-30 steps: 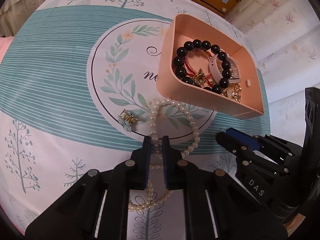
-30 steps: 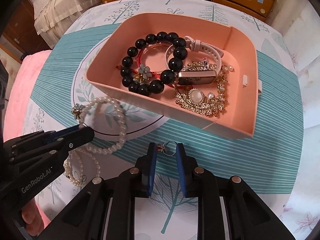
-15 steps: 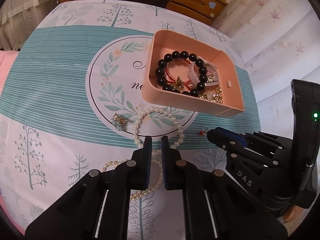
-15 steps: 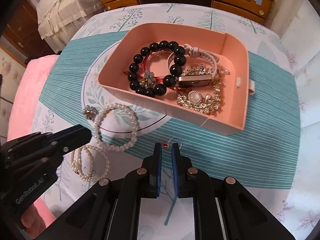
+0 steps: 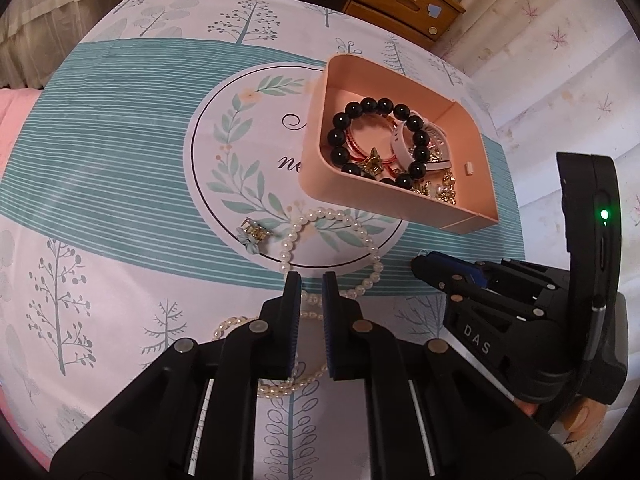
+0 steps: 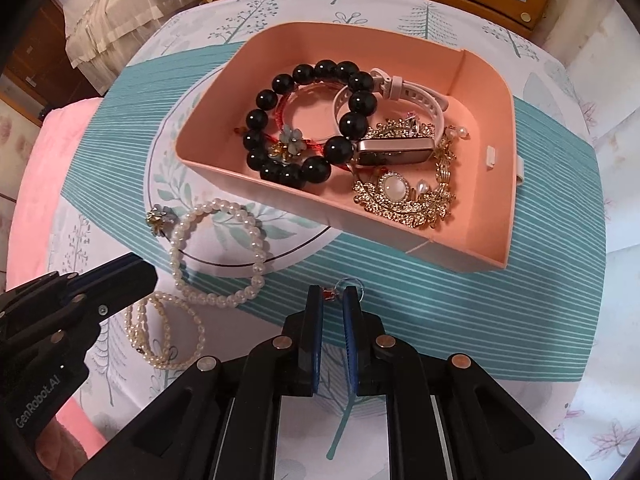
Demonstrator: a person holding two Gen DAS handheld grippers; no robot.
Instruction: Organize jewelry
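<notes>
Pink plastic is where most of your work already sits: the tray [image 6: 496, 200] on the counter [image 6: 520, 320] holds a black bead bracelet [image 6: 312, 120], a pale-strapped watch [image 6: 394, 150], a gold brooch [image 6: 400, 196] and a red cord bracelet with a flower charm [image 6: 294, 140], so by my reading you are past the halfway mark. What is left lies on the tablecloth in front of the tray: a pearl bracelet [image 6: 218, 252] just beside the tray's near wall, a thinner pearl strand [image 6: 164, 332] coiled nearer you and touching it, a small flower clip [image 6: 160, 218] to the left of the pearls, and a little ring [image 6: 348, 286] with a red bit beside it. Your right gripper [image 6: 333, 300] has its fingers narrowed to a slim gap with the ring right at their tips (whether they actually pinch it I cannot tell, since the ring seems to sit just ahead of the pads). Your left gripper [image 5: 307, 284] hangs over the pearl strand with its fingers slightly apart and nothing between them. I would judge four pieces remain, and the ring looks like the one in hand, with a short carry to the tray
</notes>
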